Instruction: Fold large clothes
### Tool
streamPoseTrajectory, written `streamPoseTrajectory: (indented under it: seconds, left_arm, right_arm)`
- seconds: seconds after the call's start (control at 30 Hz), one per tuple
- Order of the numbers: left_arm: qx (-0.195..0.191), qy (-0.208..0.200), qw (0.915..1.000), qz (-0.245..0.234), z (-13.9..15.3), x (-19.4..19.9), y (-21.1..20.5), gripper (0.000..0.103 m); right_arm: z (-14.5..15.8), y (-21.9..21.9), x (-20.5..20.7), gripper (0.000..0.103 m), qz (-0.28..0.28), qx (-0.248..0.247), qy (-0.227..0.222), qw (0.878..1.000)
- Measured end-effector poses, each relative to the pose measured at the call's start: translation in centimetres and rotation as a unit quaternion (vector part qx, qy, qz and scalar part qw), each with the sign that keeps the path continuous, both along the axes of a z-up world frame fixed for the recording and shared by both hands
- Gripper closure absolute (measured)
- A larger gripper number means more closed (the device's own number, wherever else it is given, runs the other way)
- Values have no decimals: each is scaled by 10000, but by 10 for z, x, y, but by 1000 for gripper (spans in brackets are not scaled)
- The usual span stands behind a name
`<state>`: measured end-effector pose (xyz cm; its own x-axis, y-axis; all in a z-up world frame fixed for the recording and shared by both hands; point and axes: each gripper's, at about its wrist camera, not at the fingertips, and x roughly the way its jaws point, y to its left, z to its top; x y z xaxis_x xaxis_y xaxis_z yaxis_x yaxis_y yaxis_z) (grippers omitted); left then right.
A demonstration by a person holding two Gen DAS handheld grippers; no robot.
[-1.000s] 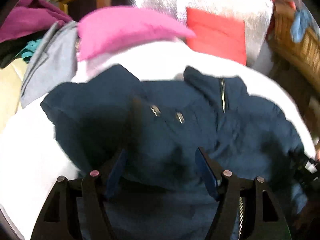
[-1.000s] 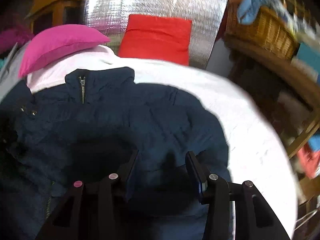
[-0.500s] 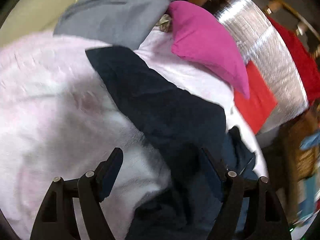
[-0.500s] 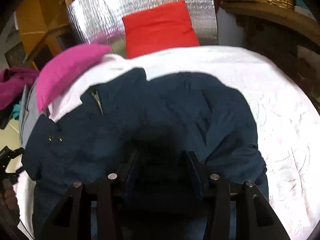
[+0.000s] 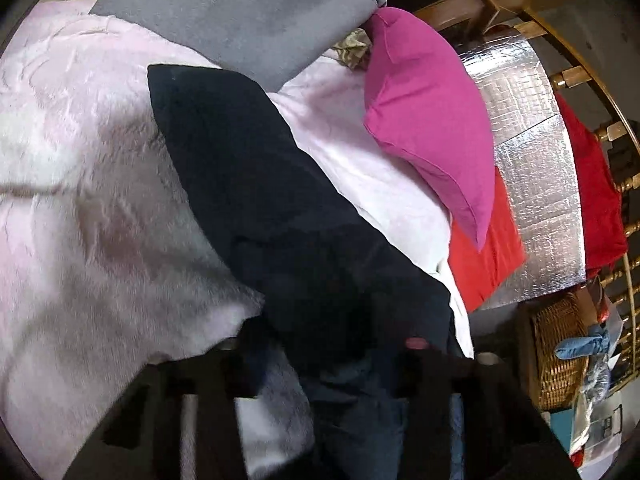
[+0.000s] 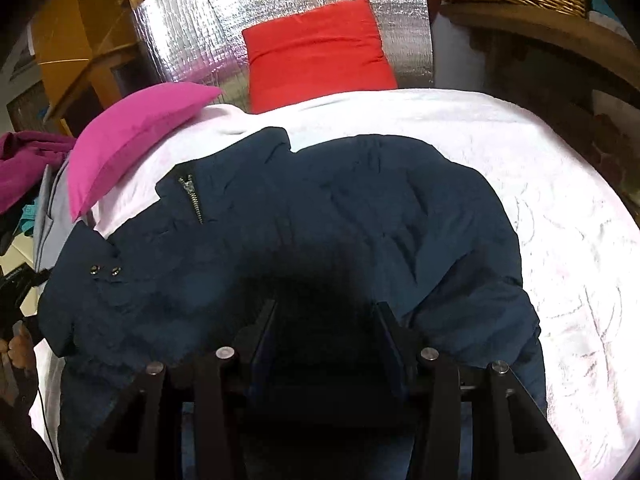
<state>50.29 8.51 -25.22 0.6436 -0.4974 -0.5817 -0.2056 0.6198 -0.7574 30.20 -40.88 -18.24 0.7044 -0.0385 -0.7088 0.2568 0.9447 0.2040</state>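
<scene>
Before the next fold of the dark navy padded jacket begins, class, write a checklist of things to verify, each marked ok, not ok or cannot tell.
1. Dark navy padded jacket lies on the pale pink fleece blanket: ok.
2. Left gripper has jacket sleeve fabric between its closing jaws: ok.
3. Left pads pressing firmly: cannot tell, blurred.
4. Right gripper grips the jacket: cannot tell, shadowed.
5. Magenta pillow clear of the jacket: ok.
6. Jacket zipper fully closed: cannot tell.

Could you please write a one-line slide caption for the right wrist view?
Right gripper over a navy jacket spread on a white blanket, pink and red pillows behind.
</scene>
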Motion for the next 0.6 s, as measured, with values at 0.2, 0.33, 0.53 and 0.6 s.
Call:
streamPoseTrajectory:
  seconds: [0.2, 0.33, 0.53, 0.6]
  left_arm:
    - [476, -558, 9972, 129, 39, -10, -7, 90]
    - [926, -1318, 9869, 103, 94, -37, -26, 91]
    - [1662, -2384, 9566, -201, 162, -81, -71, 92]
    - [1931, -2606, 9448, -470, 172, -94, -94, 92]
  right_arm:
    - [2, -5, -1, 52, -80, 59, -57, 9999]
    - [2, -11, -2, 52, -116, 265, -40, 9996]
    - [2, -22, -5, 52, -229, 688, -70, 9973]
    - [3, -26, -7, 52, -286, 759, -83, 9967]
